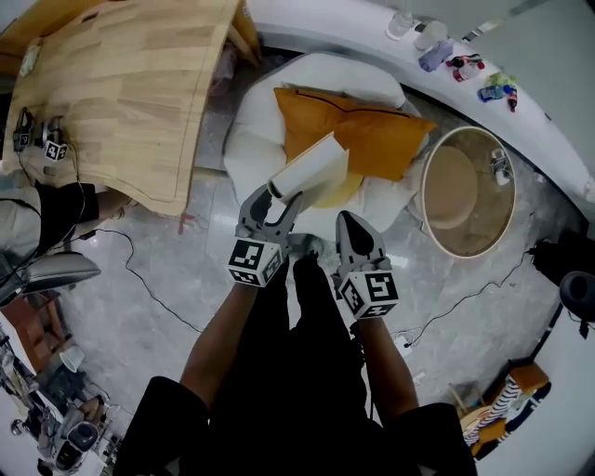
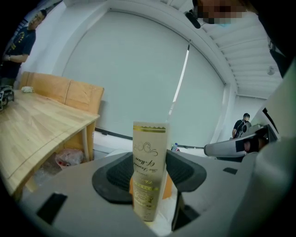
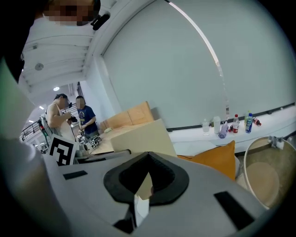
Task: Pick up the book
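While the left gripper (image 1: 279, 197) grips a slim cream book (image 1: 314, 167) with gold lettering on its spine, the right gripper (image 1: 346, 221) sits just beside it with its two jaws brought together and nothing between them. In the left gripper view the book stands upright between the dark ribbed pads (image 2: 119, 175). Its spine faces the camera, the pads press on its covers from both sides, and the jaws stand only as wide as the book is thick. From the head view the book juts out past the left jaw tips, slanting up and to the right. It shows over the lower edge of a plump orange fabric cushion (image 1: 372, 135) that lies on a white padded seat (image 1: 325, 74). That view does not settle whether the book touches the cushion. The right gripper's closed tip points towards the seat and stays apart from the book. A round tan container with a pale rim (image 1: 426, 191) stands just right of the seat on the grey stone floor (image 1: 167, 279). A light wooden slatted table (image 1: 121, 84) fills the upper left. Along the curved white ledge (image 1: 372, 28) at the top right stand a few small bottles (image 1: 465, 67).
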`<state>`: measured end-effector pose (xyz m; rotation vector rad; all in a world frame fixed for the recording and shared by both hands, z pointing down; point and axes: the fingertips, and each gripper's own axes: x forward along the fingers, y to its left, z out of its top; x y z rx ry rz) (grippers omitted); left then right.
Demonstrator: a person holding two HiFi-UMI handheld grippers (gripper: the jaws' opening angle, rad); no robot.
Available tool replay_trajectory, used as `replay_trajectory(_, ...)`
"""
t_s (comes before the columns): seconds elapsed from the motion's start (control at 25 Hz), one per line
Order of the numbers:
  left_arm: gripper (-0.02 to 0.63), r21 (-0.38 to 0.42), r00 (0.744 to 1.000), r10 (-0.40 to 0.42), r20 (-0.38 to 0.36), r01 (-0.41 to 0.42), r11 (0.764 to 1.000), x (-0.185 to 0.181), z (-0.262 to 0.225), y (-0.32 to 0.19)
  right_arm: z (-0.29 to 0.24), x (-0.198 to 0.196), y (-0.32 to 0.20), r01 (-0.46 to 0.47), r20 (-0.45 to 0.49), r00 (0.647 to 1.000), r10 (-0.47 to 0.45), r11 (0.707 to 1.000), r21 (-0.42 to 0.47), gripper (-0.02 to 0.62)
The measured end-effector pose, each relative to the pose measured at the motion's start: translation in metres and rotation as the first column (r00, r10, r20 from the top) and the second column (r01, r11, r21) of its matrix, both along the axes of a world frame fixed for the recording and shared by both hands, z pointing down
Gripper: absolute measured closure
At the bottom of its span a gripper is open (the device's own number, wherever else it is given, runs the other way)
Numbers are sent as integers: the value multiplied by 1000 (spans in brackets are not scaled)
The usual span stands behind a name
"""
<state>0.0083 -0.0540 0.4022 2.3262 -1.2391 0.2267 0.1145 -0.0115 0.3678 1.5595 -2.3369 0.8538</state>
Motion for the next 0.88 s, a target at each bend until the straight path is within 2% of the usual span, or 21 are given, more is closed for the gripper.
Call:
replay_trajectory(0.56, 376, 98, 997, -75, -14, 76, 992, -14, -94, 29, -92, 6, 18, 23, -35, 999, -18, 989, 143, 592)
replay_trajectory(0.88, 376, 124, 994, -104, -19, 105, 987, -14, -129, 60, -126, 17, 40, 41, -29, 999, -36, 980, 196, 592)
